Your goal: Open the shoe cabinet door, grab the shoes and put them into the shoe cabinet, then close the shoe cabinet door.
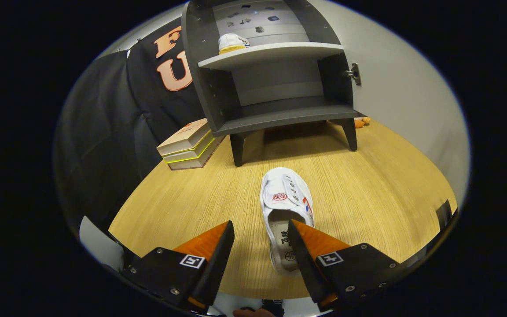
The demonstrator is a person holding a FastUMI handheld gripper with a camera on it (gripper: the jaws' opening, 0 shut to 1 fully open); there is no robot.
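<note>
In the gripper view the fingers [261, 240] stand spread apart low in the frame, grasping nothing. A white shoe [286, 207] lies on the wooden table [368, 198] at the frame's centre, toe pointing away toward the cabinet; its heel end reaches into the gap between the fingers, close to the right finger, whose tip overlaps the shoe's opening, though contact cannot be judged. Beyond it, in the upper middle, the grey shoe cabinet [280, 114] stands on short legs with its door [394, 97] swung open to the right. A second white shoe [232, 43] sits on the cabinet's upper shelf. Left of the cabinet lies a stack of books [187, 147].
</note>
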